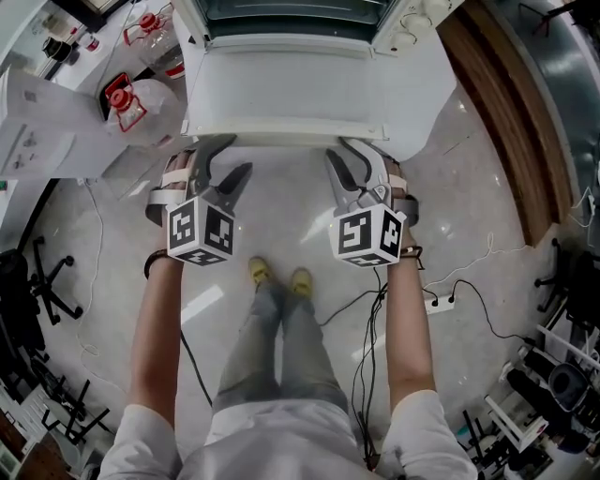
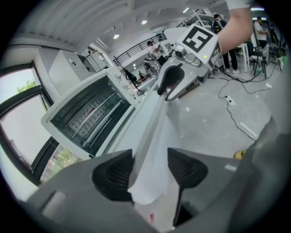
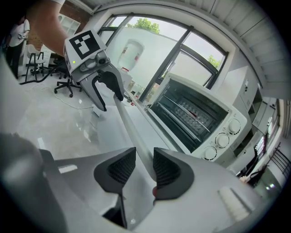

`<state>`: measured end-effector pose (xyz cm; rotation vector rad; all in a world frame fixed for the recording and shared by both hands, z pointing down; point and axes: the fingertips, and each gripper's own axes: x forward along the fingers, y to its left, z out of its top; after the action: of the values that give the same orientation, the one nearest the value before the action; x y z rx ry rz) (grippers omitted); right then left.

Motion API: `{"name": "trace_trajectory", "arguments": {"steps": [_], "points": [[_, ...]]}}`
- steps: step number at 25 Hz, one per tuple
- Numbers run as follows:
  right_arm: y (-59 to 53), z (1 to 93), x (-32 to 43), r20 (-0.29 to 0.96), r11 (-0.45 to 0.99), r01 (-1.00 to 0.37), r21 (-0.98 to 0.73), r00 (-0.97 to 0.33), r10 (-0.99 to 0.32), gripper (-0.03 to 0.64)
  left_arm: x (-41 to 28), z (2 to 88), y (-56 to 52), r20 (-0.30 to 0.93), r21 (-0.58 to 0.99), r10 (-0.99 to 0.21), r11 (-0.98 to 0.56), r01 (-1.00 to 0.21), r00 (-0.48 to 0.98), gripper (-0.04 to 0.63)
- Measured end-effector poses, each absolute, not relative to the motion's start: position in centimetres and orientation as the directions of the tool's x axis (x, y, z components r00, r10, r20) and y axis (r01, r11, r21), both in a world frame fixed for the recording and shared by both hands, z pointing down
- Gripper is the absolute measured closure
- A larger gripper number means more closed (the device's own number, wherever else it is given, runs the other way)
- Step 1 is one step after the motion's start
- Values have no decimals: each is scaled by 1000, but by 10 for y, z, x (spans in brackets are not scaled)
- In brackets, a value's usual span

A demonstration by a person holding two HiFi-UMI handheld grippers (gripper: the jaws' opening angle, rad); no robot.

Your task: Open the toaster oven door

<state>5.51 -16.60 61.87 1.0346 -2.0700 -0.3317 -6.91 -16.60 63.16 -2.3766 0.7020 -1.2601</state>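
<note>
The white, box-shaped metal toaster oven (image 1: 291, 14) stood at the top of the head view. Its flat, pale drop-down door (image 1: 291, 94) was already swung down level, reaching out toward the person. In the right gripper view the open cavity showed a wire rack (image 3: 193, 111), with round knobs beside it.

The left hand-held gripper (image 1: 230, 159) was at the door's front edge near its left corner. Its jaws were spread, the edge lay between the pads, and a gap showed on one side. The right hand-held gripper (image 1: 349, 159) was near the right corner. Its jaws were also apart and straddled the slim handle bar (image 3: 132, 132) without clamping it.

The opening looked essentially done, and the step in hand seemed to be letting go. To do it well, both grippers should probably keep their jaws wide and draw straight back toward the person together. The pads should stay clear of the edge so that nothing drags the door upward.

The door's front edge jutted beyond the white bench (image 1: 424, 94), over the pale glossy floor (image 1: 281, 216). The room behind the grippers, above the floor, was open. On the left, clear plastic jugs with red caps (image 1: 127, 103) sat near the left gripper. On the right, dark cables (image 1: 375, 309) trailed across the floor.
</note>
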Motion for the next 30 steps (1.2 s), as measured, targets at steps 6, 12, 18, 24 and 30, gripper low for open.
{"name": "trace_trajectory", "arguments": {"steps": [6, 12, 18, 24, 30], "points": [[-162, 632, 57, 501, 626, -556, 547, -381, -777, 511, -66, 647, -163, 644, -552, -615, -785, -280, 455, 348], [-158, 646, 57, 469, 616, -580, 533, -404, -786, 511, -64, 664, -162, 616, -579, -648, -758, -299, 449, 341], [-160, 653, 55, 432, 598, -611, 519, -416, -800, 511, -65, 673, -164, 588, -592, -670, -738, -324, 453, 331], [-163, 653, 56, 415, 593, -650, 475, -428, -803, 511, -64, 674, -167, 571, -593, -682, -728, -344, 457, 330], [-162, 649, 57, 388, 576, -686, 444, -432, -814, 511, -64, 672, -166, 564, -588, -679, -730, -348, 470, 330]]}}
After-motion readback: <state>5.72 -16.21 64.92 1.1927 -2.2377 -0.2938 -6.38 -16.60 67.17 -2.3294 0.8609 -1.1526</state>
